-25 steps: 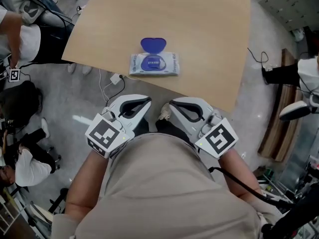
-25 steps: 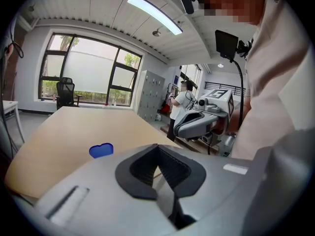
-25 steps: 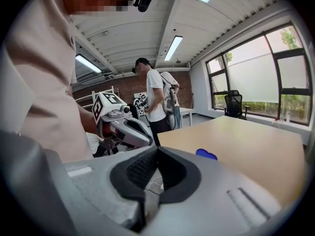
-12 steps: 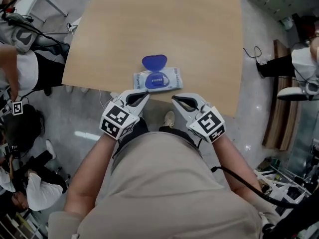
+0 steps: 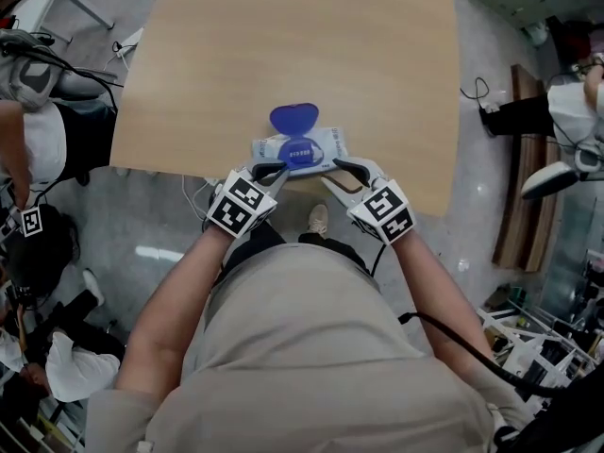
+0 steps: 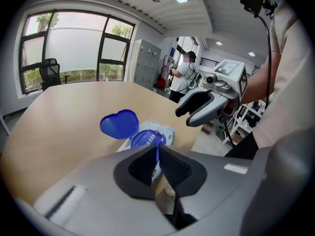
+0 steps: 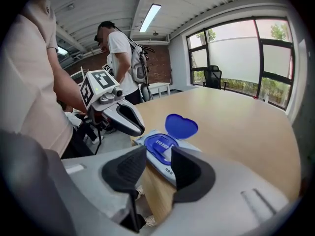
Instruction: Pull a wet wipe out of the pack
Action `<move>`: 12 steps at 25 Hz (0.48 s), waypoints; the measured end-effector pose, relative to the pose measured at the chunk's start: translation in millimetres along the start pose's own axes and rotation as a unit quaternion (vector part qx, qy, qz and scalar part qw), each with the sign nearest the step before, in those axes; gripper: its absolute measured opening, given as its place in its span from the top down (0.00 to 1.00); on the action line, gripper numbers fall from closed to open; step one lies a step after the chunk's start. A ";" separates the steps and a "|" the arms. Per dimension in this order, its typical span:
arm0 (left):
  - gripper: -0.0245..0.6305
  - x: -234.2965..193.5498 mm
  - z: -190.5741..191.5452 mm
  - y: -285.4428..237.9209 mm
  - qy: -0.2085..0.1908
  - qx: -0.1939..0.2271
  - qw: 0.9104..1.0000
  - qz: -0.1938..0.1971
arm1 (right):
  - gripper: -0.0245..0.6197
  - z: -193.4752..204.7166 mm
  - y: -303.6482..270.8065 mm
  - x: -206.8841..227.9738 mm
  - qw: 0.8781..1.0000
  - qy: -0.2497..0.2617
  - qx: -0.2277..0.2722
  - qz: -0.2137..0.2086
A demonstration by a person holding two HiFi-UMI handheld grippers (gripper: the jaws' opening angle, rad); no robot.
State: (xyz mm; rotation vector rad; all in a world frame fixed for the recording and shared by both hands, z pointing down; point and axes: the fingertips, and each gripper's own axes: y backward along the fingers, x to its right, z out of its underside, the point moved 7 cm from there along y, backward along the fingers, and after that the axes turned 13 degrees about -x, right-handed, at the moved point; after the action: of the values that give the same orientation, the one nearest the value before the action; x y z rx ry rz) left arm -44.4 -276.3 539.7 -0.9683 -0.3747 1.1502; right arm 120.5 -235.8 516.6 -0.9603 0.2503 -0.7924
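Observation:
A white wet wipe pack point(image 5: 321, 145) lies at the near edge of the wooden table point(image 5: 283, 45). Its blue heart-shaped lid point(image 5: 293, 118) stands flipped open behind the blue opening. My left gripper point(image 5: 274, 168) hovers at the pack's near left corner, shut and empty, with its pads meeting point(image 6: 157, 149). My right gripper point(image 5: 338, 166) hovers at the near right corner. Its jaws are opening, and nothing lies between them point(image 7: 158, 156). Through that gap I see the pack point(image 7: 158, 144) and the lid point(image 7: 181, 126). Neither gripper touches the pack point(image 6: 165, 132).
The table's near edge runs just under the pack, with grey floor and cables point(image 5: 203, 173) below it. People stand to the left point(image 5: 38, 149) and right point(image 5: 566, 111) of the table. A window and an office chair point(image 7: 214, 75) lie beyond the far side.
Both grippers have travelled forward and down, from in front of my belly to the table's near edge, and now flank the pack. The pack has not moved.

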 end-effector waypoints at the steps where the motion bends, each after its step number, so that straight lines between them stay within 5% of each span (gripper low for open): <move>1: 0.93 -2.5 0.7 -3.3 -0.001 -0.004 1.000 0.001 | 0.73 -0.8 -2.8 3.0 1.000 -0.001 -0.005 0.000; 12: 0.96 -20.1 6.2 -24.2 0.000 -0.046 0.999 0.018 | 0.73 -8.1 -37.5 25.7 0.999 0.012 -0.047 -0.016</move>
State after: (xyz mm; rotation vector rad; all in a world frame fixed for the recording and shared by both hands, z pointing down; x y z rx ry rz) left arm -42.5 -293.4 566.8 -1.0582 -0.4140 1.1731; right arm 115.9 -271.1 546.0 -1.0452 0.2951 -0.8283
